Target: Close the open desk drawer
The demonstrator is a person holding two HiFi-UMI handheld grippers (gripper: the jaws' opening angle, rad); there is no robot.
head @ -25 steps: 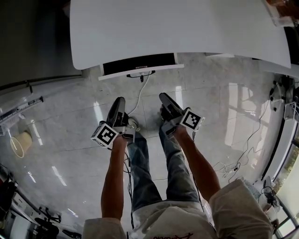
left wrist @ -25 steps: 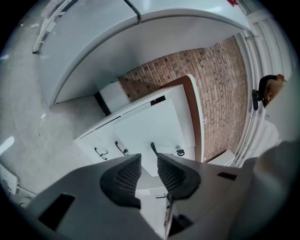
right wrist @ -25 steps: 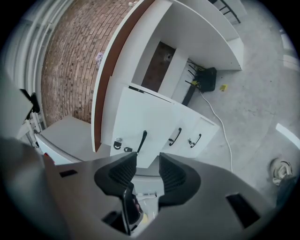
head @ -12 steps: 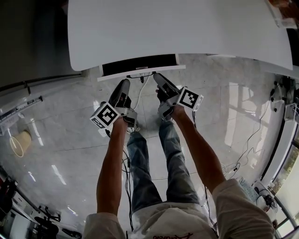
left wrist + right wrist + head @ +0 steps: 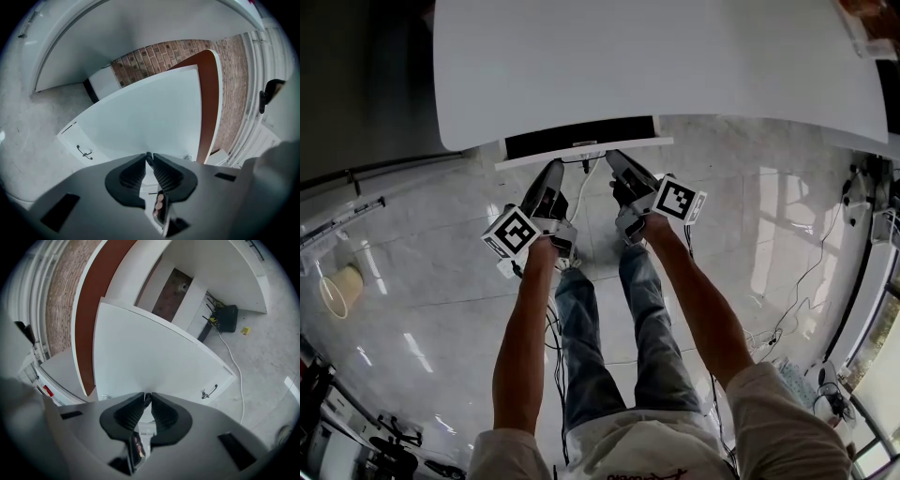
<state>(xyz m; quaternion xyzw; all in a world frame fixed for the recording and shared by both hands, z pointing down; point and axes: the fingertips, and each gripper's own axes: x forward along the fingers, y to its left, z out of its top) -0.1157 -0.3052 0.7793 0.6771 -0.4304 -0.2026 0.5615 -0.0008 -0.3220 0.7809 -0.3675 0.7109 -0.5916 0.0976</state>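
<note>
The open drawer shows a dark inside (image 5: 581, 134) and a white front panel (image 5: 581, 150) under the white desk top (image 5: 656, 66). My left gripper (image 5: 555, 167) and right gripper (image 5: 611, 156) point at that front, side by side, tips at or just short of it. In the left gripper view the panel (image 5: 145, 112) fills the middle, with a small key (image 5: 84, 152) at its corner. The left gripper's (image 5: 149, 155) jaws are closing, tips together, nothing between them. The right gripper (image 5: 146, 394) faces the same panel (image 5: 145, 352), its jaws also closing on nothing.
The person's legs in jeans (image 5: 600, 319) stand right behind the grippers. A white cable (image 5: 586, 183) hangs from the drawer to the floor near a black box (image 5: 228, 317). A paper cup (image 5: 336, 291) lies at the left, loose cables (image 5: 778, 328) at the right.
Both grippers have moved forward from above the person's feet up to the drawer front. Over the last half second they hardly shifted.
</note>
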